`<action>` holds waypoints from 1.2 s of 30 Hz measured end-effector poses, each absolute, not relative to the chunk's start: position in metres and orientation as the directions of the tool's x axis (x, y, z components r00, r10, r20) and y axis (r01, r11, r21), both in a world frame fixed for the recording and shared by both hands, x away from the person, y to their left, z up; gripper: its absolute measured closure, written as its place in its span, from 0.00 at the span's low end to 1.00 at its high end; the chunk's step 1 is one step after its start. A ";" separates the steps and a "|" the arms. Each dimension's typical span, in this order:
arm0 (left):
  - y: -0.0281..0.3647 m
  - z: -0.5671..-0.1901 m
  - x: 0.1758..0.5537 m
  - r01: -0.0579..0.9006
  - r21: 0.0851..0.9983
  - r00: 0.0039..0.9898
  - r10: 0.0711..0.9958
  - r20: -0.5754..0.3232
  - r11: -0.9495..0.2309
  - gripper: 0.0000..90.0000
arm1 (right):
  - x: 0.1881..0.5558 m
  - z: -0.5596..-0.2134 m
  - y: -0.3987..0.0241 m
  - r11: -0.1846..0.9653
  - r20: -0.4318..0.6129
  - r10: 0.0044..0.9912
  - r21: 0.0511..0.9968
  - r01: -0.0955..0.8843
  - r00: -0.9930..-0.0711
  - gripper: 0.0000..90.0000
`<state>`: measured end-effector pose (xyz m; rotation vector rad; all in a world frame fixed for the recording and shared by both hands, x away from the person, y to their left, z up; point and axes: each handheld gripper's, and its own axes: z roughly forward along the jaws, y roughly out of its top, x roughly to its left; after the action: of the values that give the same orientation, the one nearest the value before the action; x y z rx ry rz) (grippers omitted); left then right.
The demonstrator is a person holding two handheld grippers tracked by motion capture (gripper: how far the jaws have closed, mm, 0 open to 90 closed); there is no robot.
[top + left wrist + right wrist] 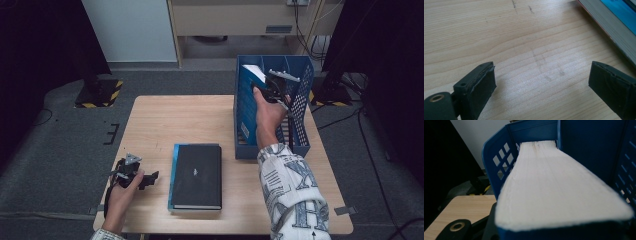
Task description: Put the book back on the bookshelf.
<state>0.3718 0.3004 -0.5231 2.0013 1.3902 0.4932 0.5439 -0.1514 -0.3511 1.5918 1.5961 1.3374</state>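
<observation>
Blue-covered book (559, 187) is held page-edge up, gripped across its thickness by the right gripper (276, 89), jaws closed on it partway along their range; book is seen partly inside the blue file rack (250, 125), far end against the rack's back wall, near end raised in the grip, so insertion is judged underway, not finished; seating it upright and letting go are left. Just left of the rack, flat on the table (160, 120), a black book (197, 175) is stacked on a blue-edged one (614, 17); both are judged yet to be filed. Further left of the rack, beside that stack, the left gripper (145, 178) is held low over bare wood, jaws wide apart, nothing between them.
</observation>
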 end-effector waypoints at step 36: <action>0.299 -0.523 0.372 0.686 0.688 0.373 0.926 -0.054 -0.237 0.07 | 0.514 -0.360 -0.151 -0.077 0.200 0.956 0.876 0.476 -0.214 0.66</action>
<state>0.3719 0.2985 -0.5232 2.0060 1.3859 0.4912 0.5137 -0.1508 -0.3604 1.5448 1.7007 1.2504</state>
